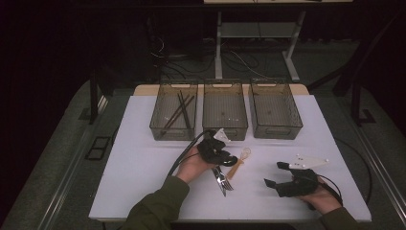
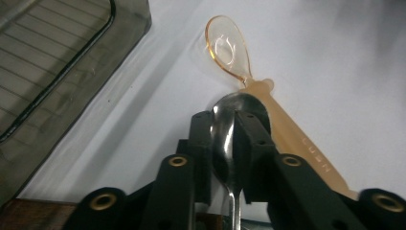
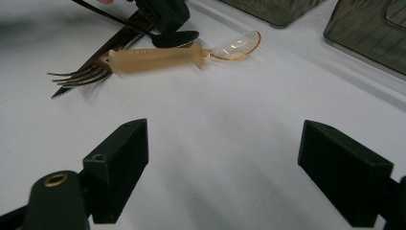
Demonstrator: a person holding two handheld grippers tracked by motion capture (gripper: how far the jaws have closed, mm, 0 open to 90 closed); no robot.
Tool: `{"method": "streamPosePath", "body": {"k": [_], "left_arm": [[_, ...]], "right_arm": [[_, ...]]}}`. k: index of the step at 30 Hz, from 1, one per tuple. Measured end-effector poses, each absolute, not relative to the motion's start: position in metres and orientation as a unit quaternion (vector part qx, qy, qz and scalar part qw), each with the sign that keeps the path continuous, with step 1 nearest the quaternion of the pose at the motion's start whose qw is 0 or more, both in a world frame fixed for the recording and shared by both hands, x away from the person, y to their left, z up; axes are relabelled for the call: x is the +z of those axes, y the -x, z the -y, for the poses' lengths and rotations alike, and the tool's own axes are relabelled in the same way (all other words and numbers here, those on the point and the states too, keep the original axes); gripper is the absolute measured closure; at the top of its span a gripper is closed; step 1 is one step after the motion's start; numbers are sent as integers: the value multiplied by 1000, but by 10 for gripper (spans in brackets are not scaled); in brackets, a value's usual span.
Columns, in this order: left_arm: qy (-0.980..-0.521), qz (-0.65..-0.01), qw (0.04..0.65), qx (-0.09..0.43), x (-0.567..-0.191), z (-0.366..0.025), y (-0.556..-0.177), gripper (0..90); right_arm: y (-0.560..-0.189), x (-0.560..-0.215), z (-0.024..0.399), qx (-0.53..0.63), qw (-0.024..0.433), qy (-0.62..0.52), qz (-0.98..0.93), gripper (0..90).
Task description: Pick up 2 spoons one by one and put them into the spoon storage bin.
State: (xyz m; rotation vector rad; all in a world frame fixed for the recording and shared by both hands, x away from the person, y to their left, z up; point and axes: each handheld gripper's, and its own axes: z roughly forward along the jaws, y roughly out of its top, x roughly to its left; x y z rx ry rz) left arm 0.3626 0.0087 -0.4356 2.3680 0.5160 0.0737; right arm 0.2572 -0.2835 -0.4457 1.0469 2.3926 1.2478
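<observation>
L gripper point(image 2: 234, 143) is clamped on the bowl of a metal spoon point(image 2: 229, 139), handle running back toward the near edge. Amber plastic spoon point(image 2: 268, 112) lies touching it on the right, bowl pointing far. R gripper point(image 3: 222, 177) rests wide apart w/ nothing in it, well to the right. Count: 3 bins point(image 1: 225, 112), 2 spoons, 1 fork point(image 3: 79, 75), prob. 1 knife under it.

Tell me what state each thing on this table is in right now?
Left gripper: shut on the metal spoon.
Metal spoon: clamped at its bowl, which sits edge-up.
Right gripper: open, nothing between its jaws.
Amber plastic spoon: lying flat on the table.
Fork: lying flat.
Left bin: holds dark chopsticks.
Middle bin: looks nearly empty.
Right bin: looks empty.
</observation>
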Motion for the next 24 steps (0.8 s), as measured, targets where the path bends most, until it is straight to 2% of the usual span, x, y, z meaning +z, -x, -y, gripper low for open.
{"method": "streamPosePath", "body": {"k": [5,11,14,16,18,20,21,24], "left_arm": [[-916,-201,344,35,-441,-2,-359,616],[-930,-172,320,48,-440,1,-358,544],[-929,-174,323,45,-441,1,-357,561],[-928,-173,327,43,-441,1,-358,629],[-920,-189,342,40,-442,2,-357,656],[-925,-176,333,42,-441,0,-359,682],[-916,-193,348,39,-442,1,-357,703],[-920,-180,345,42,-438,-2,-359,770]], "right_arm": [[-257,-446,283,426,124,-359,-821,176],[-257,-446,283,425,125,-358,-822,176],[-257,-446,282,423,125,-357,-823,176],[-257,-446,282,423,125,-355,-824,176],[-257,-447,282,422,126,-356,-824,176],[-257,-447,282,423,126,-355,-824,176],[-257,-447,282,423,126,-355,-824,176],[-257,-447,282,422,126,-355,-825,176]]}}
